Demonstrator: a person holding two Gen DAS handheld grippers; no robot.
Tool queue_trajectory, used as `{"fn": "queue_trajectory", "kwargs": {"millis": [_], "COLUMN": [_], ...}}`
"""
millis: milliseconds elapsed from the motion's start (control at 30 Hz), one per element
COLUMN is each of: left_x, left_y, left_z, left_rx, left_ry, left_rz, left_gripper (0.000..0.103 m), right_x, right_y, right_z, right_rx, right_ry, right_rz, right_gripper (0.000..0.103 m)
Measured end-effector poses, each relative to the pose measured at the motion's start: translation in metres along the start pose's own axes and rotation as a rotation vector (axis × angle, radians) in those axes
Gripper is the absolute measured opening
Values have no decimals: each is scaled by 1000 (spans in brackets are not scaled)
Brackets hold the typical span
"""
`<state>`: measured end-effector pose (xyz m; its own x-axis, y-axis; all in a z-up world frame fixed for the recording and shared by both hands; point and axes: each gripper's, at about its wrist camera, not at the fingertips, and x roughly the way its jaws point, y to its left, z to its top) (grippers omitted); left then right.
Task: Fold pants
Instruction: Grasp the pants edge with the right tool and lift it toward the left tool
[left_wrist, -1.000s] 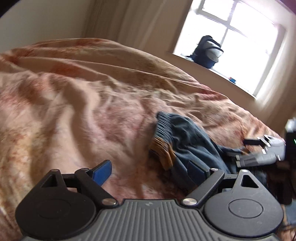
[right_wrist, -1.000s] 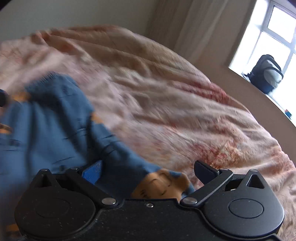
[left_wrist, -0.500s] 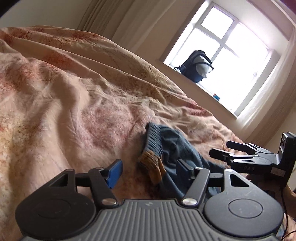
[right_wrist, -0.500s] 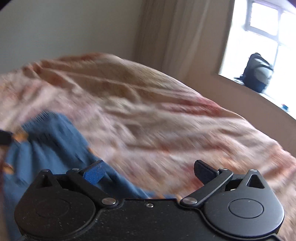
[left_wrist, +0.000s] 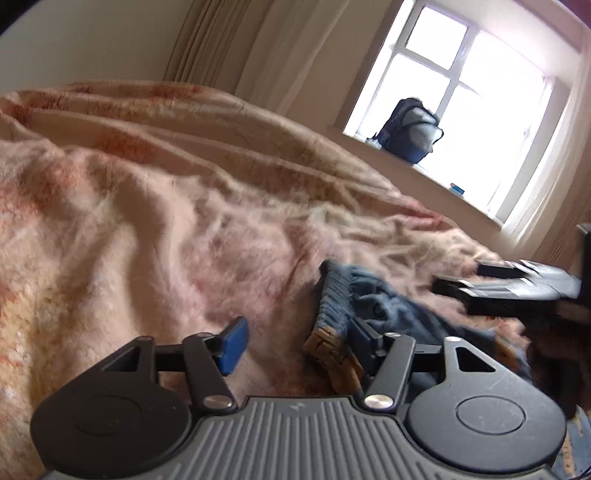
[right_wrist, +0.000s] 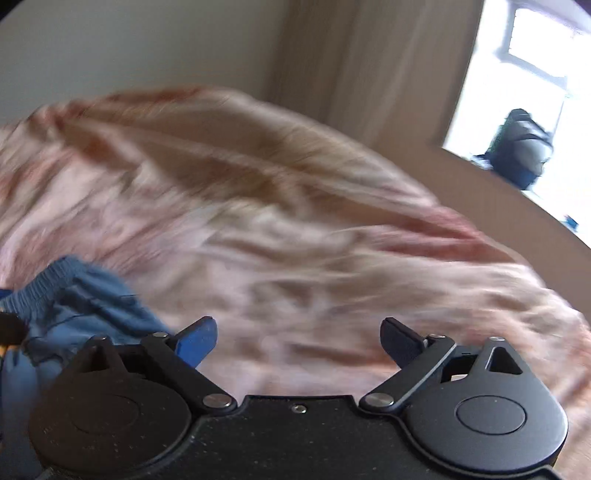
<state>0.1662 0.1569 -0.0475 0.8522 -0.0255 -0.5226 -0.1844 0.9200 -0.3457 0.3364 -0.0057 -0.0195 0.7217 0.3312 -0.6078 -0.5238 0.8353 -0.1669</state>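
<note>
The crumpled blue pants (left_wrist: 373, 314) are seen on the bedspread (left_wrist: 147, 229) just right of the left gripper (left_wrist: 295, 343), nearer than the right gripper (right_wrist: 297, 338); both are spread, gripping nothing.

My right camera's view is smeared by motion; the bedspread (right_wrist: 295, 229) shows only as streaks. The blue pants (right_wrist: 74, 306) run off the left edge there. In my left view, my right gripper (left_wrist: 458, 280) above the pants is blurred and cut by the right edge.
</note>
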Motion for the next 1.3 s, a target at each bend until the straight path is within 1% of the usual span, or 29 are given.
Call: {"fn": "queue_trajectory", "kwargs": {"millis": [33, 67, 100, 133, 167, 233, 267, 300, 367, 433, 467, 533, 567, 600, 633, 700, 767, 867, 933, 1033, 1133, 1200, 1233, 1300], "left_x": [-3, -6, -6, -4, -1, 13, 17, 17, 14, 10, 7, -4, -11, -16, -20, -23, -20, -3, 14, 31, 42, 50, 55, 73], "left_y": [-4, -8, -15, -22, -28, -37, -35, -33, -32, -37, -40, -52, -60, -71, -85, -112, -148, -215, -267, -341, -405, -439, -452, -472], "left_z": [1, 2, 2, 0, -4, -13, -17, -18, -14, -13, -12, -14, -14, -14, -14, -15, -18, -26, -33, -51, -77, -96, -105, -119], "left_rx": [16, 45, 79, 132, 182, 280, 290, 277, 267, 304, 324, 365, 389, 410, 425, 440, 454, 504, 532, 615, 719, 784, 808, 825], "left_ry": [-21, -41, -53, -50, -37, 26, 46, 48, 46, 32, 22, -13, -36, -53, -64, -71, -50, 19, 87, 139, 181, 207, 225, 279], "left_rz": [-13, -21, -18, -3, 26, 139, 157, 151, 173, 237, 263, 295, 304, 299, 276, 204, 93, -79, -191, -364, -487, -526, -529, -510], "left_gripper": [75, 80, 83, 83, 83, 84, 84, 84, 88, 93, 94, 94, 95, 98, 100, 103, 103, 103, 103, 103, 103, 103, 103, 103], "right_x": [-16, -34, -52, -65, -76, -90, -94, -101, -126, -149, -161, -191, -210, -229, -247, -275, -300, -332, -347, -361, -367, -368, -369, -369], "right_y": [-8, -15, -21, -27, -30, -32, -33, -36, -53, -72, -84, -106, -117, -127, -134, -143, -149, -160, -164, -172, -183, -191, -195, -203], "right_z": [-5, -13, -24, -35, -48, -77, -92, -108, -129, -144, -151, -167, -176, -186, -197, -220, -245, -280, -300, -322, -340, -345, -346, -347], "right_rx": [15, 34, 57, 76, 96, 97, 72, 43, 50, 74, 88, 153, 197, 236, 270, 351, 450, 602, 680, 809, 946, 1001, 1017, 1053], "right_ry": [-16, -31, -42, -38, -21, 55, 92, 112, 93, 103, 110, 101, 78, 52, 36, 18, 0, -6, -14, -33, -78, -114, -128, -148], "right_rz": [-3, -9, -15, -22, -37, -75, -110, -160, -227, -316, -355, -395, -404, -411, -428, -475, -500, -544, -559, -540, -478, -447, -432, -403], "right_gripper": [99, 101, 102, 102, 102, 102, 102, 102, 102, 102, 102, 102, 102, 102, 102, 102, 102, 102, 102, 102, 102, 103, 103, 103]}}
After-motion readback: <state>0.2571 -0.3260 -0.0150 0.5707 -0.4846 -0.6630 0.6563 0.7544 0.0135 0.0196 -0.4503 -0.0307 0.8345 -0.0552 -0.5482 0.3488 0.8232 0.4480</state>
